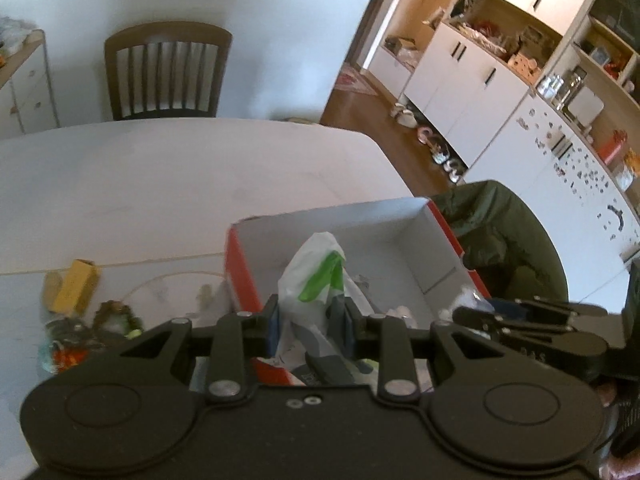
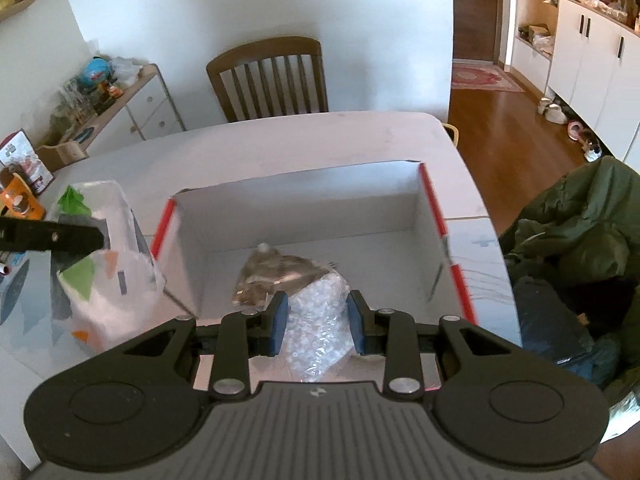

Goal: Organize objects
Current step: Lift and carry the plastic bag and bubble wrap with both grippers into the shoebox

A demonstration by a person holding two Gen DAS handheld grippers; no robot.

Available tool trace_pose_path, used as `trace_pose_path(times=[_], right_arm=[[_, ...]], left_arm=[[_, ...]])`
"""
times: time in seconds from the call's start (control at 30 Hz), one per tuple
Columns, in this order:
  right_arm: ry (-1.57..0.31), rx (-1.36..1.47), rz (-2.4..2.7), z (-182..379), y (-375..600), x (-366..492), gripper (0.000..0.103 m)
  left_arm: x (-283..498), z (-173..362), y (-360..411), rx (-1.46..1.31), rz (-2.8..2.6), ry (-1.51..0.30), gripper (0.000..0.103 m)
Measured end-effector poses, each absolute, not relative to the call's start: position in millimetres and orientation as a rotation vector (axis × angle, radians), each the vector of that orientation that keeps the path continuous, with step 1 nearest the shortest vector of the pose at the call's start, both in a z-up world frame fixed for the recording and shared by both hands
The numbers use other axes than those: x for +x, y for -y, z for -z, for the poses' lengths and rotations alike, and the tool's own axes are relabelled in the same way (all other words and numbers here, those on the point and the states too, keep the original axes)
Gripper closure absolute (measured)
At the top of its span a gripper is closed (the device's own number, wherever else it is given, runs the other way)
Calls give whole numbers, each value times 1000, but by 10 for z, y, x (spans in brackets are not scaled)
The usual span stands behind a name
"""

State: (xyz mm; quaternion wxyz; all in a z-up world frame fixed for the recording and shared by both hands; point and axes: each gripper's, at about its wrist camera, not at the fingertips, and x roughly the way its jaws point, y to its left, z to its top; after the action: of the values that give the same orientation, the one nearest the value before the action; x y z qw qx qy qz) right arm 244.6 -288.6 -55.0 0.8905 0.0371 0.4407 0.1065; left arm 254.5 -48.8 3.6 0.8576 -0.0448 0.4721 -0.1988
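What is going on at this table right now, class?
A person is sorting loose items into a red cardboard box with a white inside on a white table. The left hand-held gripper is clamped on a crumpled white plastic bag with green patches, holding it at the box's left edge. The right hand-held gripper straddles a clear bubble-wrap bundle inside the box, beside a clear pouch of brownish contents.

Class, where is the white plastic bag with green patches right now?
The left gripper holds the plastic bag at the red box's left wall.
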Motion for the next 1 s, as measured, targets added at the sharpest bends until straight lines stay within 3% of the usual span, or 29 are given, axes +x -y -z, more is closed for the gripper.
trace_pose_path(times=[0.53, 1.0], right_arm=[[-972, 2, -238, 923, 2984, 3108, 72], [-1097, -50, -262, 1431, 2855, 3504, 72]], left_arm=[[2706, 459, 1340, 95, 360, -1093, 74], [2886, 916, 1516, 219, 264, -1195, 73]])
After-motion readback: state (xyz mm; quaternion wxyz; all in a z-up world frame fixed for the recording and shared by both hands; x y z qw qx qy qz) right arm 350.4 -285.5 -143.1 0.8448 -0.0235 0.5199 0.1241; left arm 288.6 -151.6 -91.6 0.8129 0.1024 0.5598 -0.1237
